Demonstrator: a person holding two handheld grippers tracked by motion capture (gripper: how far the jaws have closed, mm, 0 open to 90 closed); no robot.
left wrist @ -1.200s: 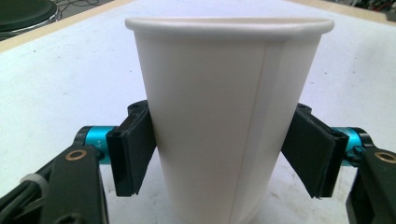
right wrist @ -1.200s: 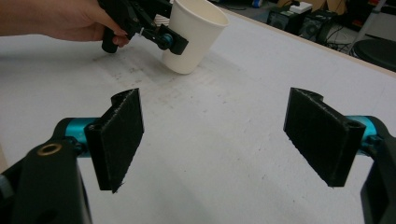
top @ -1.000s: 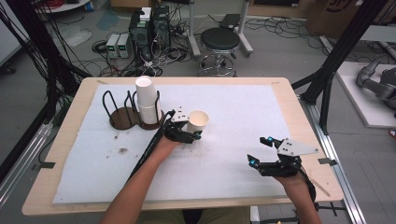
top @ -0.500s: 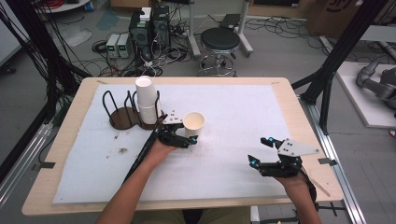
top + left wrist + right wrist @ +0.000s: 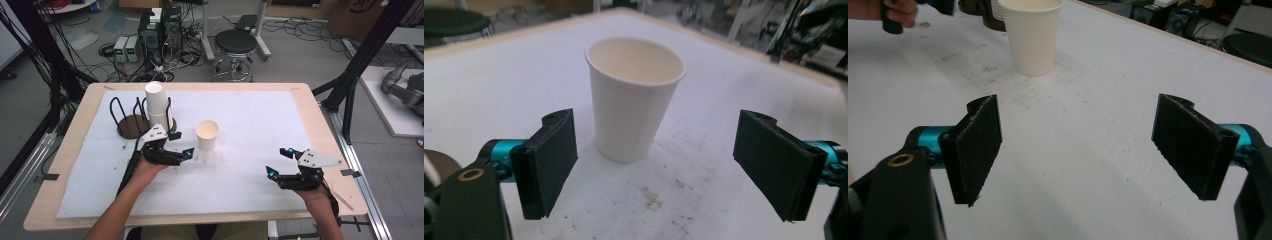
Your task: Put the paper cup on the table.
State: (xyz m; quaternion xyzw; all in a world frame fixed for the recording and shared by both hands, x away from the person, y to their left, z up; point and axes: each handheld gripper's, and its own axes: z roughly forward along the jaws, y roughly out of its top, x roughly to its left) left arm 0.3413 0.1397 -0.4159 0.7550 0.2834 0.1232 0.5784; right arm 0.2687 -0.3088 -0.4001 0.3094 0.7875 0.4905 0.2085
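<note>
The left claw (image 5: 176, 144) has let go of the cup (image 5: 207, 135) and pulled back wide open, the right claw (image 5: 279, 161) waits wide open too, so the cup now stands alone.

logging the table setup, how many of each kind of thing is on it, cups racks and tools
loose paper cup: 1
stack of paper cups on the rack (number of cups unclear): 1
cup rack: 1
hand-held tools, left tool and right tool, both open: 2
total: 5

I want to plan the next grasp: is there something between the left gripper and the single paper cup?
Nothing visible. The left gripper is open, and the paper cup stands upright just ahead of it on bare white mat.
</note>
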